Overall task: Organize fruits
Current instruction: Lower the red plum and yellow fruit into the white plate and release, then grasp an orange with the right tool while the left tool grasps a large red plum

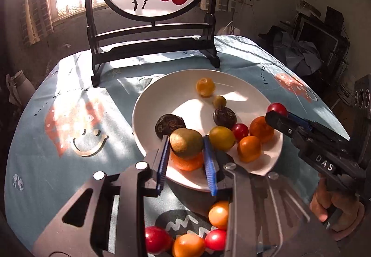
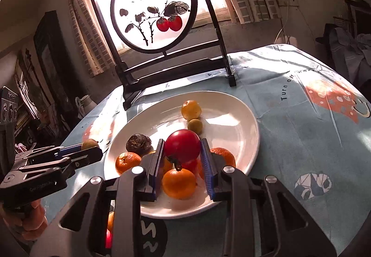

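Carrying step: left gripper (image 1: pixel 186 148) clamped on a green-brown fruit (image 1: pixel 186 142), right gripper (image 2: pixel 183 152) clamped on a red tomato (image 2: pixel 182 149), both held above the white plate (image 2: pixel 243 118) of mixed fruit, more loose fruit (image 1: pixel 218 215) on the tablecloth (image 1: pixel 69 164) near its front edge. Next probably: lower each over bare plate, then release gently against rolling. Readable: "Turn off worry" on cloth, "DAS" on right gripper body.
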The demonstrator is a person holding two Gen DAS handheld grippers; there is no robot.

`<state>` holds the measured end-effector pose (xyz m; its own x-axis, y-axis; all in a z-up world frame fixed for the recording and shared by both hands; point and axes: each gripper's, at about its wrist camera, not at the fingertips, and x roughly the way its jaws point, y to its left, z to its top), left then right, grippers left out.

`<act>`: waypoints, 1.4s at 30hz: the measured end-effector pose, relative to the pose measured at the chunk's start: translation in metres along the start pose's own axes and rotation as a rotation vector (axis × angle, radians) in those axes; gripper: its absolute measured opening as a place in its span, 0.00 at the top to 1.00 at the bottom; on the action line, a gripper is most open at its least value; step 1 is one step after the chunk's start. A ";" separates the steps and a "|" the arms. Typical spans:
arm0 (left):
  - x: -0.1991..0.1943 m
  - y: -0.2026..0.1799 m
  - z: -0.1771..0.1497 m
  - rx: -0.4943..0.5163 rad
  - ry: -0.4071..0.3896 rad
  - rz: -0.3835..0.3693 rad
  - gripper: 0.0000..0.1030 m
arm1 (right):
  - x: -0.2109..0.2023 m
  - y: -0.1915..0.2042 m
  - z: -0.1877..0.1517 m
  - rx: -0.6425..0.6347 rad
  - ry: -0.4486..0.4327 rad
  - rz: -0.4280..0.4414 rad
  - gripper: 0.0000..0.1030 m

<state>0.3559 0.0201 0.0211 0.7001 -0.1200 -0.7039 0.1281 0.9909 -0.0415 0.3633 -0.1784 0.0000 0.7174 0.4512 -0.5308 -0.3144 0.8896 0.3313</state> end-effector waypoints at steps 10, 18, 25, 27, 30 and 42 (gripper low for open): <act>0.042 -0.009 0.017 0.014 0.042 0.136 0.33 | 0.013 -0.001 0.010 -0.043 0.004 -0.028 0.49; -0.024 0.001 -0.007 0.014 -0.064 0.223 0.15 | -0.018 0.025 0.004 -0.088 -0.044 0.016 0.45; -0.070 0.031 -0.064 -0.065 -0.145 0.279 0.05 | -0.027 0.056 -0.026 -0.138 0.053 0.099 0.44; -0.071 0.044 -0.080 -0.097 -0.129 0.293 0.05 | -0.024 0.064 -0.036 -0.152 0.096 0.117 0.44; -0.067 0.063 -0.092 -0.174 -0.058 0.292 0.05 | -0.015 0.076 -0.050 -0.176 0.172 0.141 0.44; -0.087 0.075 -0.097 -0.257 -0.094 0.255 0.05 | 0.005 0.074 -0.068 -0.151 0.287 0.151 0.44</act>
<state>0.2365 0.1110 0.0101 0.7494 0.1395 -0.6472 -0.2308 0.9713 -0.0580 0.3015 -0.1050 -0.0313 0.4587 0.5610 -0.6891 -0.5072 0.8021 0.3154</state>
